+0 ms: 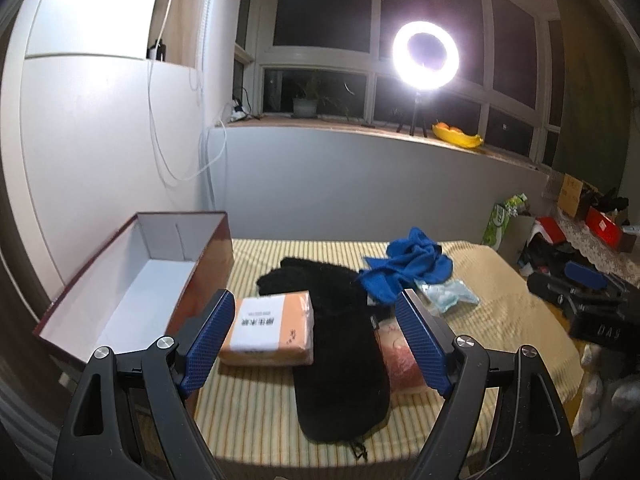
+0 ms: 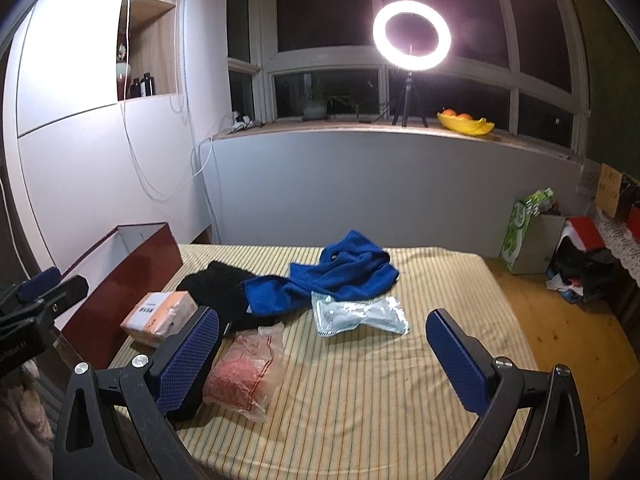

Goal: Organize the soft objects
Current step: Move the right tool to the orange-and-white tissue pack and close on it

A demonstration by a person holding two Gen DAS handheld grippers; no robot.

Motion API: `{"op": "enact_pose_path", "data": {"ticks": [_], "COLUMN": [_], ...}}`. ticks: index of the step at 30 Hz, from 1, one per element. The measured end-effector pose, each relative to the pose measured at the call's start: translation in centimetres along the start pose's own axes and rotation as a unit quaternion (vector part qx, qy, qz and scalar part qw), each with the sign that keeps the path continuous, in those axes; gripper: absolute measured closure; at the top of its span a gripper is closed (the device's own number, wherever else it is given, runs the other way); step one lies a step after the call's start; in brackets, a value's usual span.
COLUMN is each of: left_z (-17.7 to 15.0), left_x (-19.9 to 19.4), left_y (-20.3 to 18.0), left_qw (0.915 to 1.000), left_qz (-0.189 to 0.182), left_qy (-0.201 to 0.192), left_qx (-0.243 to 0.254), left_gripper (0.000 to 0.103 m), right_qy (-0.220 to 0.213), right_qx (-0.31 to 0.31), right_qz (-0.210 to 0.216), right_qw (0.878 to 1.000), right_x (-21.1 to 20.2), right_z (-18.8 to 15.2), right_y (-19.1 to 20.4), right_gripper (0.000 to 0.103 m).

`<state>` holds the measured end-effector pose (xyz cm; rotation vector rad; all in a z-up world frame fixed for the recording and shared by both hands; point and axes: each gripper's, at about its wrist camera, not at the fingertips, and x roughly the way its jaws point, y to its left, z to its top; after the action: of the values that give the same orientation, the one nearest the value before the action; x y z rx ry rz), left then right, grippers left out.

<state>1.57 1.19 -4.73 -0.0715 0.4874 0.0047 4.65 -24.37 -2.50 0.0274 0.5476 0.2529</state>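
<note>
An open dark-red box (image 1: pixel 132 280) with a white inside stands at the left of a striped table (image 1: pixel 248 412); it also shows in the right wrist view (image 2: pixel 124 276). Beside it lie an orange tissue pack (image 1: pixel 272 330) (image 2: pixel 158 314), a long black fuzzy cloth (image 1: pixel 340 344) (image 2: pixel 224 292), a crumpled blue towel (image 1: pixel 408 270) (image 2: pixel 340 272), a clear bag of pale blue items (image 1: pixel 444 294) (image 2: pixel 360 314) and a plastic bag of pink stuff (image 1: pixel 400 360) (image 2: pixel 246 376). My left gripper (image 1: pixel 316 340) is open above the tissue pack and black cloth. My right gripper (image 2: pixel 324 356) is open, empty, above the table's near part.
A ring light on a tripod (image 2: pixel 412 34), a potted plant (image 2: pixel 316 106) and a yellow fruit bowl (image 2: pixel 466 122) stand on the windowsill. Bags, boxes and clothes (image 2: pixel 576 252) are piled on the floor at the right. White cables (image 2: pixel 160 184) hang on the left wall.
</note>
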Motion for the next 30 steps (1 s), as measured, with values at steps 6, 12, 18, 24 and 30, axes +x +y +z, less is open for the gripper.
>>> {"op": "enact_pose_path", "data": {"ticks": [6,12,18,24,30], "left_z": [-2.0,-4.1,-5.4,-6.0,-6.5], "left_x": [1.0,2.1,2.6,2.7,3.4], "left_y": [1.4,2.1,2.7,3.4,4.1], "left_qw": [0.9990,0.9956,0.9928,0.9915,0.9889], "left_qz": [-0.004,-0.027,-0.035,-0.035,-0.034], "left_qy": [0.043,0.084,0.105,0.110,0.113], "left_qx": [-0.014,-0.032,-0.046,-0.060,-0.091], "left_gripper": [0.020,0.020,0.020,0.021,0.022], "right_qy": [0.027,0.067,0.103,0.132,0.157], "right_qx": [0.006,-0.004,-0.013,-0.019,-0.081], "right_qz": [0.038,0.103,0.148,0.204,0.241], "right_qw": [0.999,0.992,0.984,0.970,0.954], "right_x": [0.9,3.4,5.9,8.0,11.0], "right_z": [-0.2,0.7,1.1,2.2,4.1], "right_y": [-0.3,1.0,2.9,5.3,9.8], "right_gripper": [0.001,0.001,0.001,0.002,0.008]}}
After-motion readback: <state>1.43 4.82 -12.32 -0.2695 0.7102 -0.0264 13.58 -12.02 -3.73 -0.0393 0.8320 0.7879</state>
